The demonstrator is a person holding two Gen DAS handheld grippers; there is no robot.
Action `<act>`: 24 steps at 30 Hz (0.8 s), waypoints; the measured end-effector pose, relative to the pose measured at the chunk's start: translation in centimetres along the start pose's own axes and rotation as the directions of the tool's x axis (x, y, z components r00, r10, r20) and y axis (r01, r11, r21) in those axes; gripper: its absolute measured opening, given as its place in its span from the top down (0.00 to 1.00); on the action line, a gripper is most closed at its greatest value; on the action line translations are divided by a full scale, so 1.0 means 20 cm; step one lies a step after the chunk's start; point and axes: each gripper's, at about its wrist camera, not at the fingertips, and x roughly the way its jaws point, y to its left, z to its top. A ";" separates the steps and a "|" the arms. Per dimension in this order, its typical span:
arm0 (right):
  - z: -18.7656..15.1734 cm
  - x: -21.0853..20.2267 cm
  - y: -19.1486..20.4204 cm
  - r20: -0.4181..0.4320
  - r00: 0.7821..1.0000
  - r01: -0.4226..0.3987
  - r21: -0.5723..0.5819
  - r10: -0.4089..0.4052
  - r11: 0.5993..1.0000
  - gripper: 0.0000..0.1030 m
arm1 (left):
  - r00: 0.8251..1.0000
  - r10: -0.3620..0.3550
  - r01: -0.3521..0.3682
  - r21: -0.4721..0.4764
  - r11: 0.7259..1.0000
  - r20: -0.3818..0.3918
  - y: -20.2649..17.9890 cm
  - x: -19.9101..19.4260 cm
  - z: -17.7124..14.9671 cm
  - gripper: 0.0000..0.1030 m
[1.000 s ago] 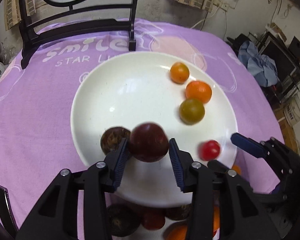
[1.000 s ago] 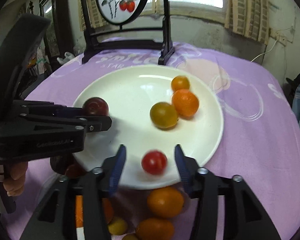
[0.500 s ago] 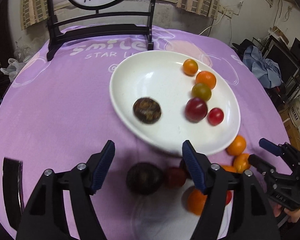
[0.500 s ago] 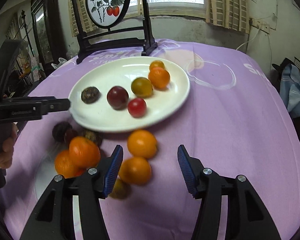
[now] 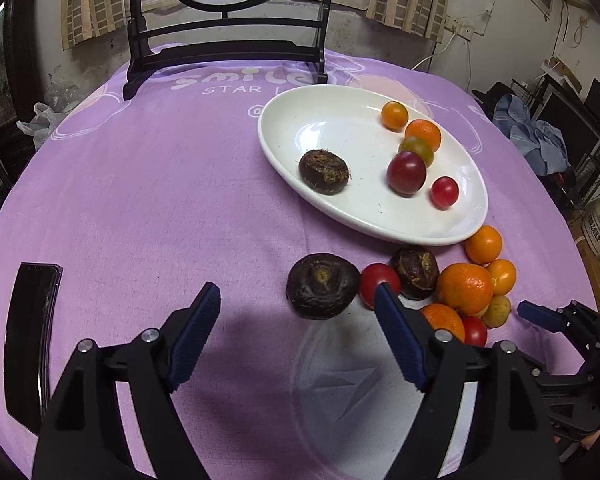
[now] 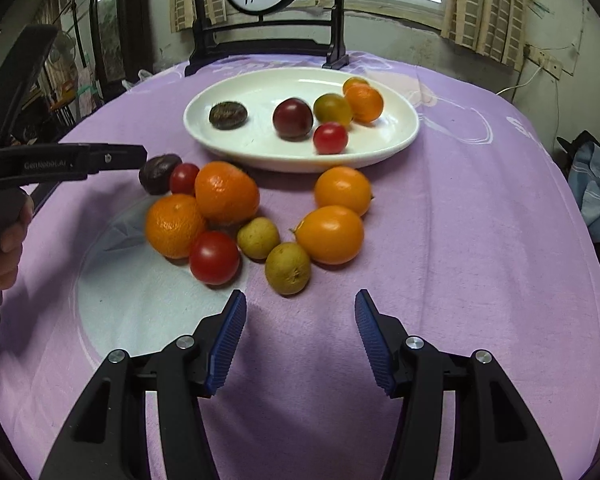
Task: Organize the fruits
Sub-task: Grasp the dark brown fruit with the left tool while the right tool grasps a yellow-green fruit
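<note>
A white oval plate (image 5: 340, 120) holds a brown water chestnut (image 5: 324, 171), a dark red fruit (image 5: 406, 172), a red cherry tomato (image 5: 444, 192), a green tomato (image 5: 417, 150) and two small oranges. Loose fruit lies on the purple cloth in front of it: a dark chestnut (image 5: 322, 286), a red tomato (image 6: 214, 257), mandarins (image 6: 226, 192), two yellow-green fruits (image 6: 287, 268) and two orange kumquats (image 6: 329, 234). My left gripper (image 5: 296, 289) hangs just short of the dark chestnut, its jaws opening with nothing between them. My right gripper (image 6: 300, 295) stands open and empty, close to the yellow-green fruits.
A black phone (image 5: 32, 340) lies on the cloth at the left. A dark wooden stand with a round painted screen (image 5: 224, 52) rises behind the plate. A clear plastic sheet (image 5: 360, 380) lies under part of the pile. Clutter stands beyond the table's right edge.
The left gripper let go of the dark red fruit, which now rests in the plate by the green tomato. Both grippers drew back from the plate to the loose fruit, the left opening wide.
</note>
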 end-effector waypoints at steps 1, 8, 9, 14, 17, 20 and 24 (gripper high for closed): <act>0.00 0.01 0.00 -0.005 1.000 0.005 -0.001 -0.005 1.000 0.45 | 1.000 -0.005 0.005 -0.007 1.000 0.000 0.01 0.00 0.00 0.25; 0.04 0.07 0.02 0.001 1.000 0.006 0.016 -0.006 1.000 0.52 | 1.000 -0.022 0.021 -0.029 0.999 -0.014 0.07 0.05 -0.02 0.25; 0.05 0.07 0.02 0.004 1.000 0.007 0.018 -0.007 1.000 0.53 | 0.999 -0.029 0.029 -0.031 0.999 -0.019 0.07 0.05 -0.02 0.25; 0.06 0.07 0.01 0.025 1.000 -0.006 0.031 0.006 0.999 0.75 | 0.999 -0.039 0.039 -0.013 0.999 -0.024 0.06 0.05 -0.04 0.24; 0.05 0.06 0.00 0.024 0.999 -0.024 0.044 0.023 0.999 0.75 | 0.999 -0.041 0.041 0.006 0.999 -0.030 0.03 0.06 -0.05 0.24; 0.04 0.05 -0.01 0.025 0.999 -0.040 0.053 0.039 0.998 0.75 | 0.999 -0.023 0.024 0.027 0.999 -0.044 0.01 0.08 -0.06 0.23; 0.03 0.04 -0.02 0.026 0.998 -0.052 0.057 0.050 0.997 0.75 | 0.998 -0.007 0.010 0.055 0.998 -0.064 -0.02 0.12 -0.07 0.24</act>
